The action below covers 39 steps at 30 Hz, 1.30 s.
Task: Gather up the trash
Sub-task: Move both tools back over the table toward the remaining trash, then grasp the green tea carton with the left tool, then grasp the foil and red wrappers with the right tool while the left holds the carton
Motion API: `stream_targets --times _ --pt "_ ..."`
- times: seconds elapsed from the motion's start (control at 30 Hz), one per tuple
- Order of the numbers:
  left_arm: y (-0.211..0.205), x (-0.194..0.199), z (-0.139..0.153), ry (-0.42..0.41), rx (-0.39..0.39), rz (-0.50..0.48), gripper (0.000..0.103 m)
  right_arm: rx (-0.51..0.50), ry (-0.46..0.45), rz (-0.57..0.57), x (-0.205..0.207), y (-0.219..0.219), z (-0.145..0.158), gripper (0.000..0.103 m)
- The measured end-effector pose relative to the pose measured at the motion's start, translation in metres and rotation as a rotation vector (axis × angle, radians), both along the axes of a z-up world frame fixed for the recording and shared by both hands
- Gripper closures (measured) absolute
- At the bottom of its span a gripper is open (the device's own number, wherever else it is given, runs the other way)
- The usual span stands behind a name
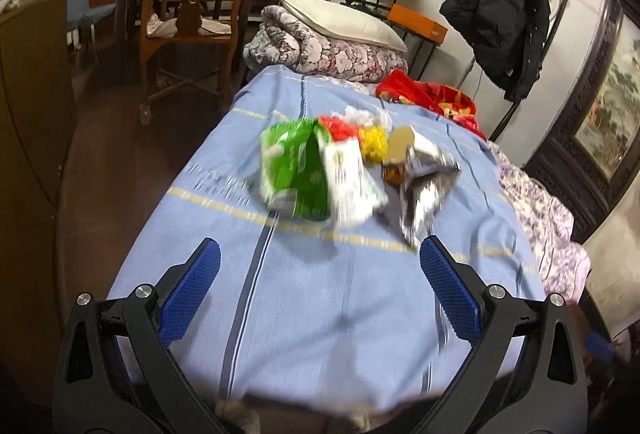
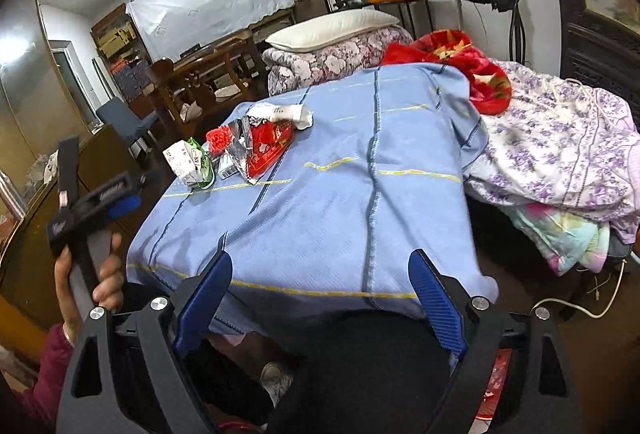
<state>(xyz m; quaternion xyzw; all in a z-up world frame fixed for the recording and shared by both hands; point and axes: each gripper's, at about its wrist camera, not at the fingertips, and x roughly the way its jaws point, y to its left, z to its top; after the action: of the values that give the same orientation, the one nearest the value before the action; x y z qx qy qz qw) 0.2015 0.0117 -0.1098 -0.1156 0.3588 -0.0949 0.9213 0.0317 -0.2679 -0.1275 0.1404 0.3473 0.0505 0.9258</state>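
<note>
A heap of trash lies on the blue bedsheet. In it are a green and white carton, a silver foil wrapper, a yellow scrap and a red packet. My left gripper hovers open just short of the heap, with nothing between its blue pads. From the right wrist view the carton and a red wrapper sit far off at the sheet's left side. My right gripper is open and empty over the sheet's near edge. A hand holds the left gripper.
A folded floral quilt with a pillow lies at the far end, a red blanket beside it. A purple floral cover is piled to the right. A wooden chair stands left of the bed. A black coat hangs behind.
</note>
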Motion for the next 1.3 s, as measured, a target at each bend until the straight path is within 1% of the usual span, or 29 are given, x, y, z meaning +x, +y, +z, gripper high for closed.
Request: stream_targets --times 0.07,0.13,0.27,0.3,0.37,0.43,0.5,0.57,0.63,0.67,0.73,0.77,0.83,0.87,0.97,1.07,1.13,1.23,1.3 --pt "-0.001 0.017 0.001 -0.008 0.0 0.003 0.007 0.001 0.005 -0.001 0.006 0.005 -0.002 0.015" --pt "-0.001 0.035 0.0 -0.013 0.021 0.014 0.007 0.001 0.009 0.0 0.014 0.011 -0.004 0.015" --pt "0.006 0.064 -0.018 0.009 0.054 0.03 0.007 0.001 0.016 0.012 0.03 0.022 -0.008 0.015" --pt "0.007 0.067 -0.023 0.017 0.049 0.027 0.007 0.003 0.023 0.018 0.036 0.027 -0.01 0.015" --pt "0.011 0.077 -0.035 0.053 0.0 0.001 0.007 0.009 0.034 0.03 0.045 0.034 -0.015 0.015" --pt "0.012 0.083 -0.039 0.072 -0.024 -0.019 0.007 0.015 0.05 0.044 0.056 0.042 -0.021 0.015" --pt "0.011 0.083 -0.04 0.052 -0.019 -0.042 0.007 0.02 0.062 0.053 0.062 0.05 -0.027 0.015" --pt "0.012 0.085 -0.04 0.052 -0.046 -0.057 0.007 0.016 0.078 0.066 0.067 0.059 -0.033 0.015" --pt "0.015 0.081 -0.038 0.027 -0.078 -0.063 0.01 0.002 0.08 0.076 0.068 0.065 -0.036 0.015" --pt "0.017 0.077 -0.035 -0.001 -0.084 -0.066 0.017 -0.008 0.077 0.078 0.067 0.067 -0.037 0.015" --pt "0.014 0.073 -0.03 -0.015 -0.078 -0.088 0.027 -0.042 0.07 0.079 0.067 0.071 -0.037 0.015" --pt "0.013 0.067 -0.025 -0.036 -0.077 -0.1 0.029 -0.052 0.066 0.079 0.066 0.071 -0.037 0.015" --pt "0.01 0.056 -0.018 -0.075 -0.066 -0.117 0.03 -0.058 0.052 0.074 0.066 0.072 -0.035 0.017" --pt "0.009 0.046 -0.012 -0.102 -0.065 -0.132 0.03 -0.056 0.046 0.072 0.066 0.072 -0.034 0.02" --pt "0.008 0.023 -0.004 -0.148 -0.082 -0.165 0.03 -0.048 0.038 0.063 0.067 0.071 -0.031 0.022" --pt "0.009 0.008 -0.007 -0.158 -0.056 -0.164 0.03 -0.042 0.031 0.066 0.076 0.07 -0.027 0.025" --pt "0.011 0.001 -0.013 -0.146 -0.029 -0.152 0.03 -0.043 0.017 0.072 0.083 0.073 -0.022 0.025" --pt "0.013 -0.006 -0.017 -0.141 -0.002 -0.142 0.03 -0.056 -0.013 0.08 0.101 0.079 -0.013 0.026" --pt "0.013 -0.004 -0.019 -0.134 0.001 -0.142 0.03 -0.053 -0.025 0.09 0.111 0.084 -0.009 0.026"
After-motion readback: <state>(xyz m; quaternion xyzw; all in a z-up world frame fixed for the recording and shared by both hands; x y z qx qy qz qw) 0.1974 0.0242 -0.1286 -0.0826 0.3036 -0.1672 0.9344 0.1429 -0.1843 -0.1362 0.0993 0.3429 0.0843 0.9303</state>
